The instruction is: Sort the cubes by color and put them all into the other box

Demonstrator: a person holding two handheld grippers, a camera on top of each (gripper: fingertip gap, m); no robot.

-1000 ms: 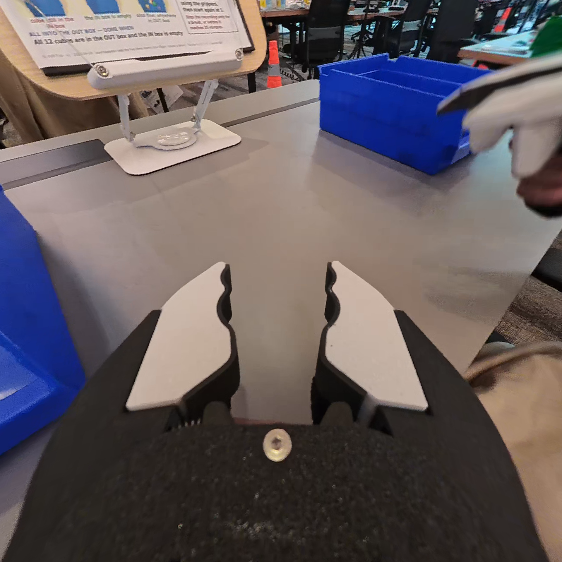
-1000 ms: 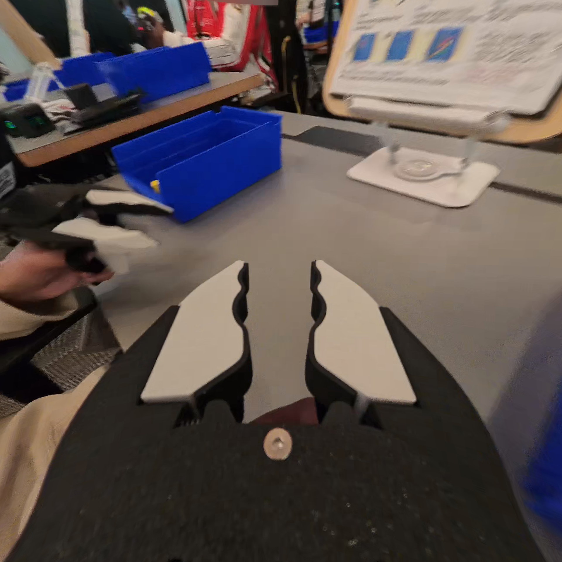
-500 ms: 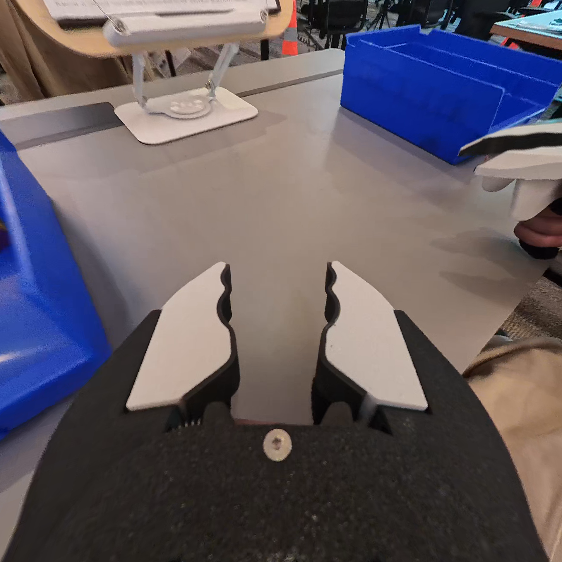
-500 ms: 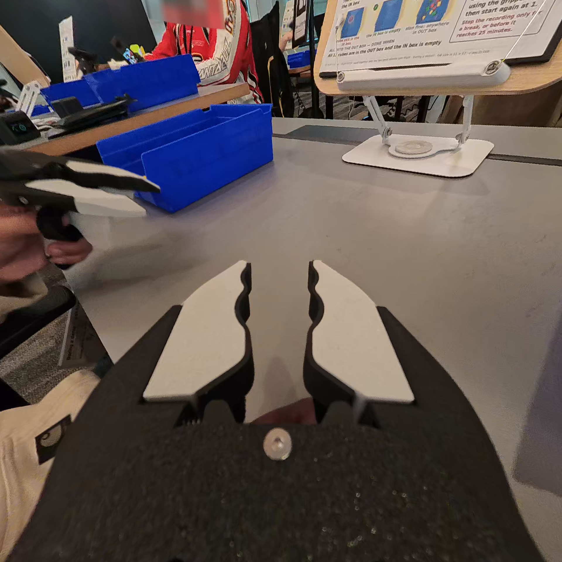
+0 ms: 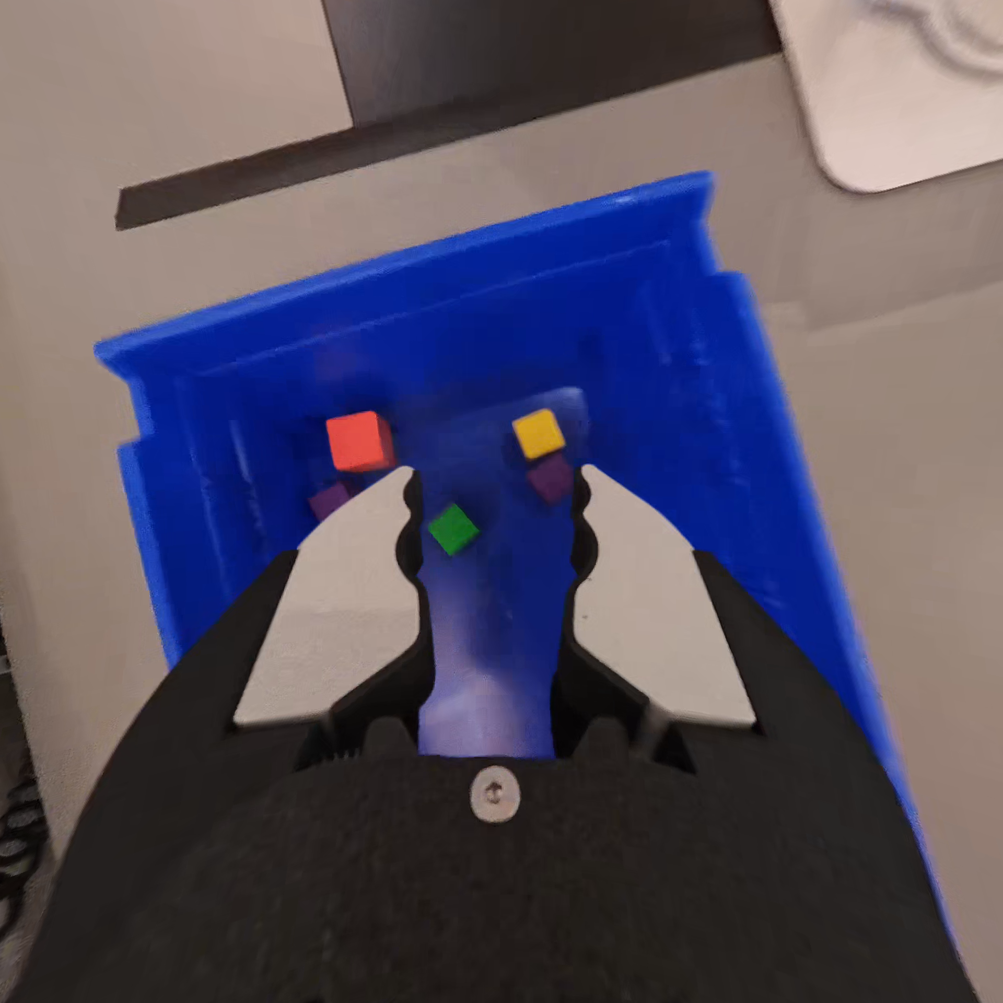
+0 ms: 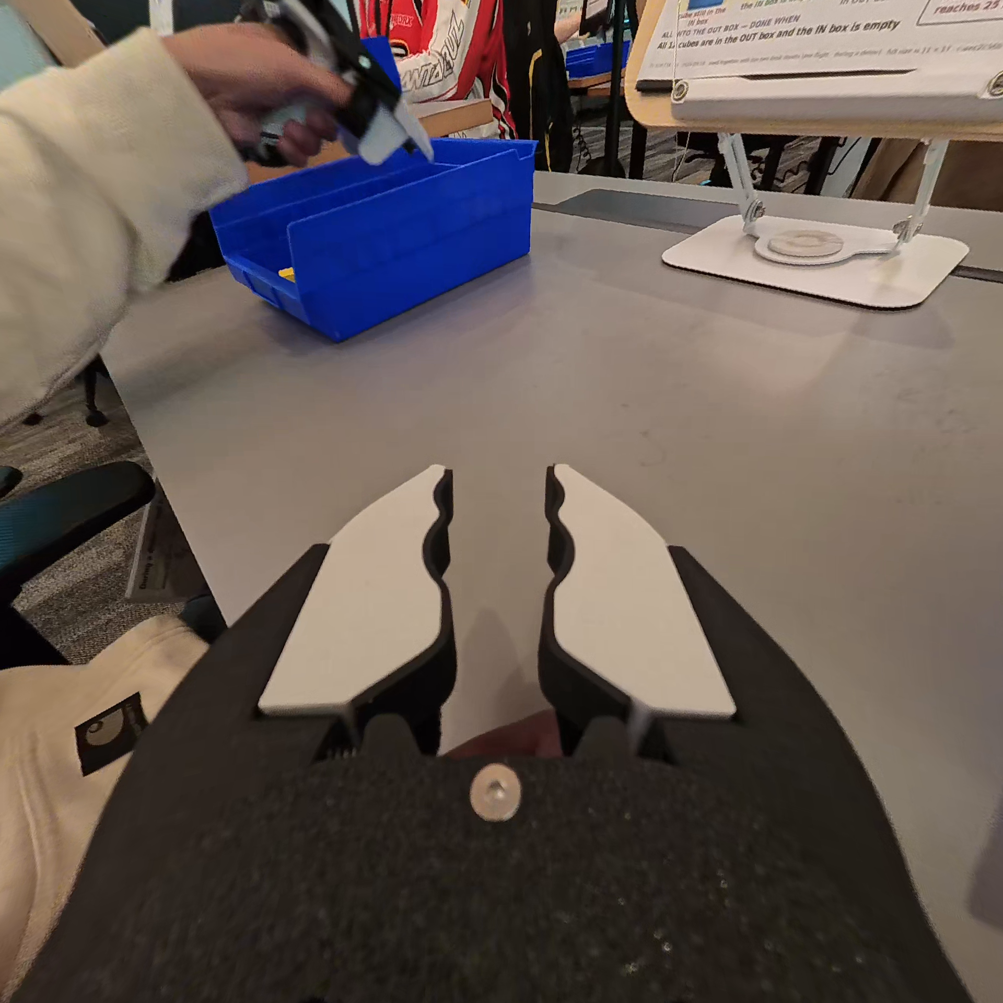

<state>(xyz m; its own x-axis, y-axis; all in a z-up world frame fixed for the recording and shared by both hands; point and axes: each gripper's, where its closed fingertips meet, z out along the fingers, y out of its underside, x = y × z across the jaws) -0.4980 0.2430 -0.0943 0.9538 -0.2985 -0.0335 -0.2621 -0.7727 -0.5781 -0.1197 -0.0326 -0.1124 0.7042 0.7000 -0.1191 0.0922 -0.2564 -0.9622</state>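
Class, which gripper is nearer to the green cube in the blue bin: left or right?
Left. The left gripper hangs open directly above the green cube in the blue bin. The right gripper sits open over bare table, well away from that bin.

Left wrist view, looking down into box point(image 5: 705, 380) on table point(image 5: 163, 108). Five cubes point(image 5: 453, 528) inside: one centre, pairs at 10 and 2 o'clock, those at 2 o'clock touching. Stand base point(image 5: 895, 97) on table at 1 o'clock, behind box.
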